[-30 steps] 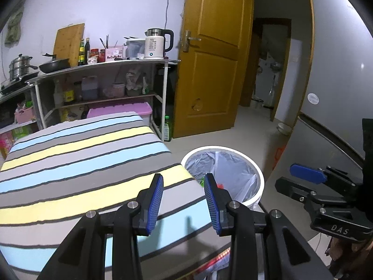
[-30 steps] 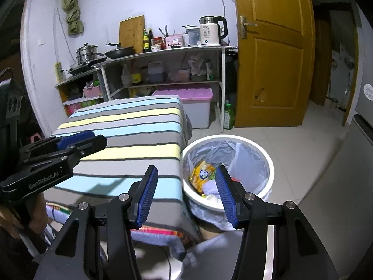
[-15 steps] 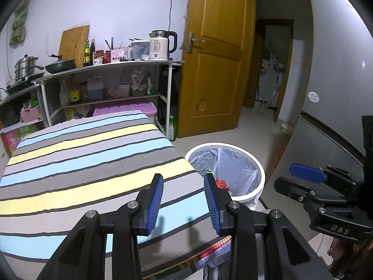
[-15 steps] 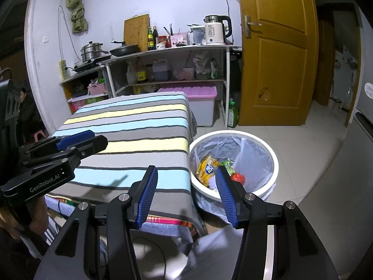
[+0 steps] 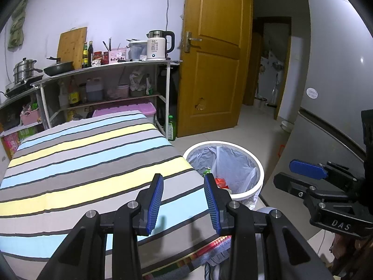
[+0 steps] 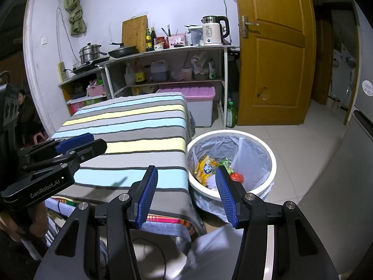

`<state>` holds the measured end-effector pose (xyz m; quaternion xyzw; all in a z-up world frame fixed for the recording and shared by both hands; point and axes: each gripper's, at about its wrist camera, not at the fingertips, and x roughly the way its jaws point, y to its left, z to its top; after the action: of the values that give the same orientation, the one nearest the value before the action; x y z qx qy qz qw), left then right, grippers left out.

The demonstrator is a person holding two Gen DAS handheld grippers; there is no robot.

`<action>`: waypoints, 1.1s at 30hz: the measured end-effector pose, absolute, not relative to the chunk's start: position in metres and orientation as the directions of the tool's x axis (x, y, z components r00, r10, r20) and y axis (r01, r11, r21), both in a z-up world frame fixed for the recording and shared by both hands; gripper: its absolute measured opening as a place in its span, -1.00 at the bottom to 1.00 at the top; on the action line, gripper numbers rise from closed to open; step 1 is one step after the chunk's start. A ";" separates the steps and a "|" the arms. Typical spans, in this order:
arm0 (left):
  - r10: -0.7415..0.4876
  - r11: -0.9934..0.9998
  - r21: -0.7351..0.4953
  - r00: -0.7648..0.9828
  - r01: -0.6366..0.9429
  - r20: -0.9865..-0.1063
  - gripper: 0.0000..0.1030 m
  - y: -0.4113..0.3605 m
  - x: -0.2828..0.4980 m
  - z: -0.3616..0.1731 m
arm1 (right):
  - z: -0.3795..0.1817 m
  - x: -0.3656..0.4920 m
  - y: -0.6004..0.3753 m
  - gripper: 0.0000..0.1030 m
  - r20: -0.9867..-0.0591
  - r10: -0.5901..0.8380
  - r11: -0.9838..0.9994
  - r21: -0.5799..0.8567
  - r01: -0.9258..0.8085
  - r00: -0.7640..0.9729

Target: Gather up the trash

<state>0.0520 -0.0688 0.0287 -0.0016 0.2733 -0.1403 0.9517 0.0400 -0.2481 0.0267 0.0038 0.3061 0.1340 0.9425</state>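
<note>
Right gripper empty, gaping; trash bin just beyond right fingertip

Two tools are in sight: the left tool and the right tool, each with two blue pads. One striped tabletop stands at nine o'clock of one white trash bin. In the bin, at least three pieces of trash show: one yellow packet, one green wrapper, one red piece. Beyond, at twelve o'clock: one kettle, one cutting board, one frying pan, one steamer pot, one pink-lidded box, one wooden door.
</note>
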 end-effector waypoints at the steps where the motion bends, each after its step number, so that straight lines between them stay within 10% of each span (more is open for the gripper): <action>1: -0.268 0.960 -0.079 0.812 0.267 -0.519 -0.31 -0.070 0.052 0.028 | 0.027 0.040 -0.249 0.02 -0.575 0.255 0.964 0.090 -0.250 0.777; 33: -0.250 0.964 -0.059 0.818 0.257 -0.519 -0.31 -0.072 0.052 0.030 | 0.030 0.041 -0.251 0.02 -0.576 0.253 0.964 0.086 -0.250 0.778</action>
<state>0.0517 -0.0720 0.0299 0.0069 0.2711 -0.1331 0.9533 0.0405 -0.2506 0.0304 0.0027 0.3057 0.1332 0.9427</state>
